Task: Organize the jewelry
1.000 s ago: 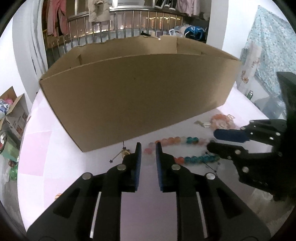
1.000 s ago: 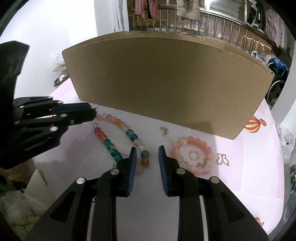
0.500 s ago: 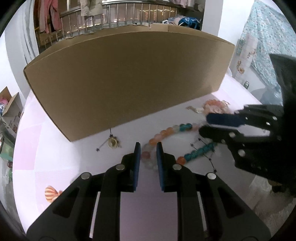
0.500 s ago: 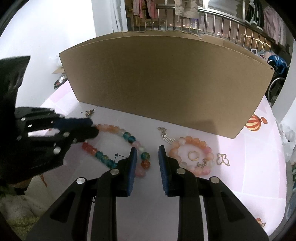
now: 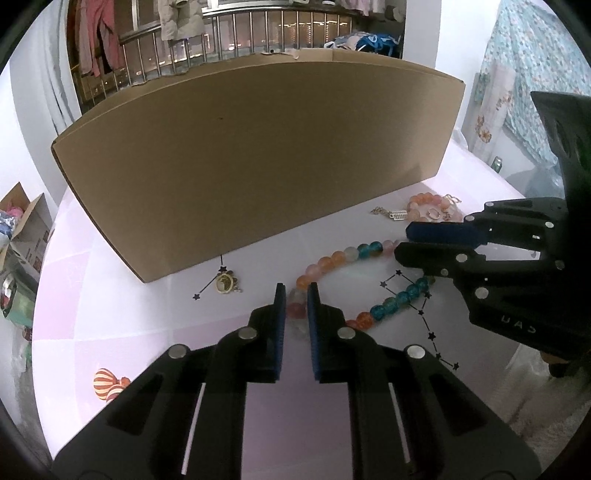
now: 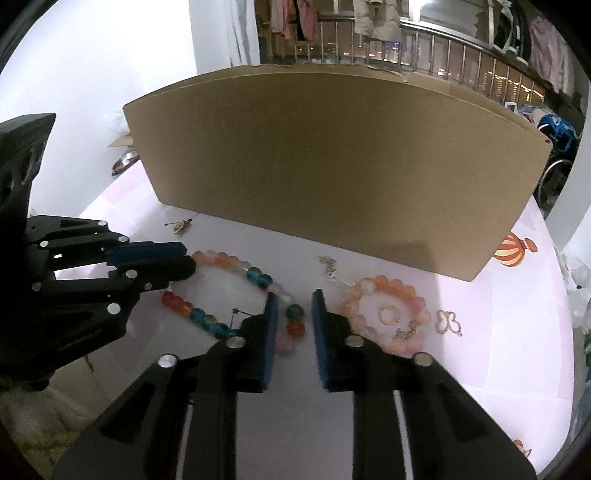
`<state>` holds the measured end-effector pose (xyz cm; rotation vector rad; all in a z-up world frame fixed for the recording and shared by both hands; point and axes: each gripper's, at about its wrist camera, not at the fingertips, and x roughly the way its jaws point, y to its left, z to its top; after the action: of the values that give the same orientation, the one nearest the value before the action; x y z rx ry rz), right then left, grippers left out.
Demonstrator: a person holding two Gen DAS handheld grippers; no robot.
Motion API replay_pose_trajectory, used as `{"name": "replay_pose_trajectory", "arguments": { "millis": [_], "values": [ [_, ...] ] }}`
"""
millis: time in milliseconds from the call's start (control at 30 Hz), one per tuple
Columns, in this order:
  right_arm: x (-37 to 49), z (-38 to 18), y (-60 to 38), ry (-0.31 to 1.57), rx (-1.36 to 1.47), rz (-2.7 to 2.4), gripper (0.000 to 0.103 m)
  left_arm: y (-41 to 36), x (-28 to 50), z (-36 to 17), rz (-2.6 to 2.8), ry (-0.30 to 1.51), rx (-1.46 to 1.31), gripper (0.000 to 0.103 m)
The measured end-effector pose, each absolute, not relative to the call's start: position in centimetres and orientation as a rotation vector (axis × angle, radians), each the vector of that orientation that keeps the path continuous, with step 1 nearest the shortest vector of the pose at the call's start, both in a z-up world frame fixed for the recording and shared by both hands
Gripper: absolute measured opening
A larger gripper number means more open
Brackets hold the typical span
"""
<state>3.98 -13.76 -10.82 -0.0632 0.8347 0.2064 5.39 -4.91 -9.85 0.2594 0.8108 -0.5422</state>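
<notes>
Both tongs closing on the multicoloured bead bracelet, left gripper at nine o'clock, right gripper at five; nothing boxed yet, pink bracelet waiting.

We identify a home interior. Laundry hangs above a metal balcony railing behind the far edge of a pink table. A floral curtain and an open cardboard box of household items flank it.

The cardboard box hides its own inside; the small charm is blurred
</notes>
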Motion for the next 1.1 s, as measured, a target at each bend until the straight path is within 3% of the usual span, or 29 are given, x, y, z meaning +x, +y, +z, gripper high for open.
{"name": "replay_pose_trajectory", "arguments": {
  "millis": [100,1100],
  "values": [
    [4.0,-10.8,-13.6,0.83,-0.072,0.21,0.01,-5.1,5.3,-9.9,-0.539,0.804,0.26,0.009],
    [1.0,-7.5,-13.5,0.704,-0.077,0.196,0.01,-3.7,2.3,-5.1,-0.543,0.676,0.21,0.009]
  ]
}}
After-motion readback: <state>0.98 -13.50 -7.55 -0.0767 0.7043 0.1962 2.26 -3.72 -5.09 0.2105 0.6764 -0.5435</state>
